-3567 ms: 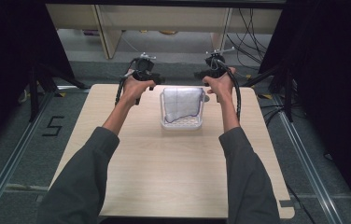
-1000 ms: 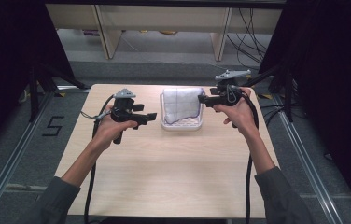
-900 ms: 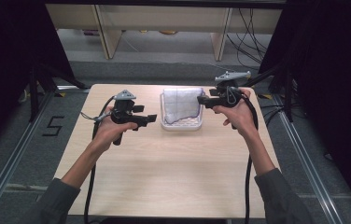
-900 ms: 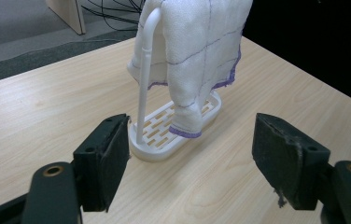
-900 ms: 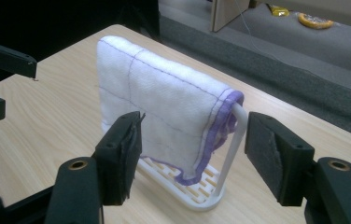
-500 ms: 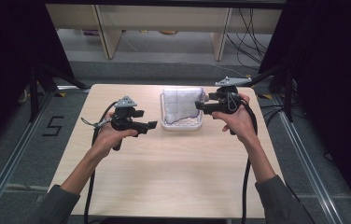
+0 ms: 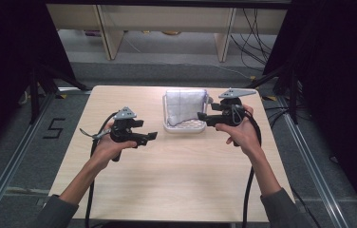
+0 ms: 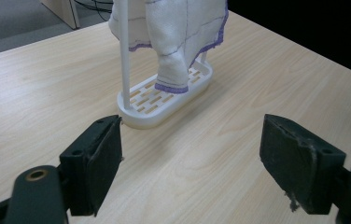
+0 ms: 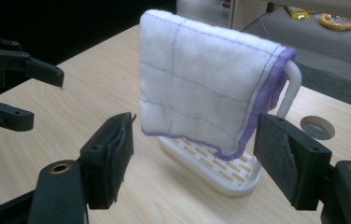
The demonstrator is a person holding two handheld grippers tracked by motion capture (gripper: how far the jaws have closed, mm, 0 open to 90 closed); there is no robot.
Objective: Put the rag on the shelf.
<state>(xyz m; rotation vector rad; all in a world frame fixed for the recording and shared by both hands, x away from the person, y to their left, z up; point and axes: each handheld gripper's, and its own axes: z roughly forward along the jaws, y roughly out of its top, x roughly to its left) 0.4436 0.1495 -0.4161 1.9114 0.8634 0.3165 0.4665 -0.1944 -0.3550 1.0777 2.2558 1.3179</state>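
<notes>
A white cloth with purple edging hangs over the rail of a white rack with a slotted base, at the far middle of the table. My left gripper is left of the rack and points right at it. Its jaws have just been opening and hold nothing. In the left gripper view the gripper frames the rack base and the cloth. My right gripper sits close to the rack's right end; its jaws have also just been opening, empty. In the right gripper view the gripper brackets the cloth from short of it.
The light wooden table has bare room in front of the rack. A round cable hole lies in the tabletop beyond the rack. The left gripper appears at the left of the right gripper view. Cables trail off the table's near edge.
Both hands, earlier up at the rack's ends, have drawn apart and sunk toward the tabletop. Over the last second both grippers came lower and nearer the person, still pointing at the rack.
</notes>
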